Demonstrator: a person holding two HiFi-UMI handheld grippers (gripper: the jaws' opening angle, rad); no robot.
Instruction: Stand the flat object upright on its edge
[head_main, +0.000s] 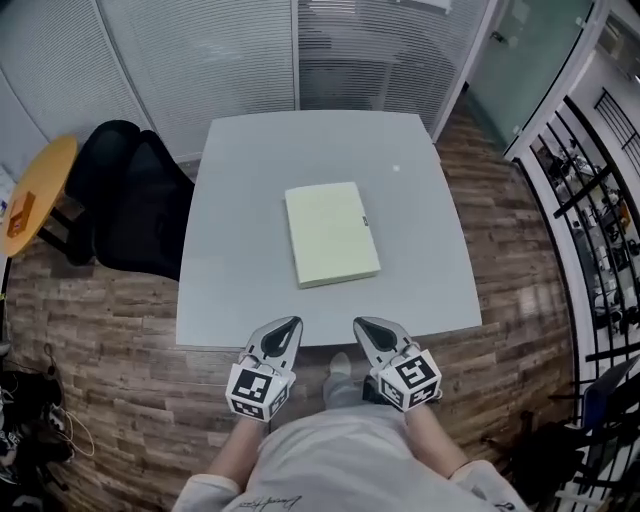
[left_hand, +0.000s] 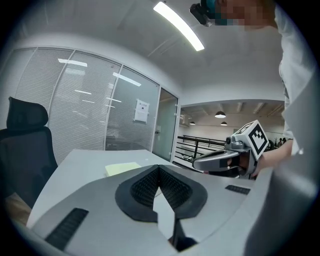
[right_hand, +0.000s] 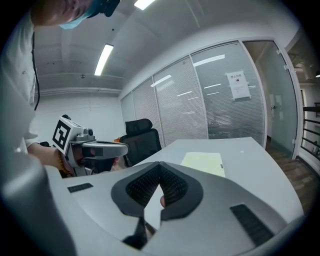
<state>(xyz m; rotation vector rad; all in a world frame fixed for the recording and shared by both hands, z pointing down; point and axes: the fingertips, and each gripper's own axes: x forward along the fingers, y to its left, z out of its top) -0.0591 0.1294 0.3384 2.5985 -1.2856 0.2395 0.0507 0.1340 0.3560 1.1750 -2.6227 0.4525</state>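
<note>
A pale yellow-green flat book (head_main: 331, 233) lies face down in the middle of the grey table (head_main: 420, 290). It also shows as a thin yellow slab in the left gripper view (left_hand: 122, 168) and the right gripper view (right_hand: 204, 163). My left gripper (head_main: 285, 333) hovers at the table's near edge, shut, with nothing between its jaws. My right gripper (head_main: 368, 332) hangs beside it, also shut and empty. Both are well short of the book. Each gripper appears in the other's view: the right gripper (left_hand: 220, 161), the left gripper (right_hand: 100, 149).
A black office chair (head_main: 125, 200) stands at the table's left side. A round orange table (head_main: 35, 195) is further left. Glass partitions with blinds (head_main: 250, 60) run behind the table. A black railing (head_main: 590, 200) runs along the right. The floor is wood plank.
</note>
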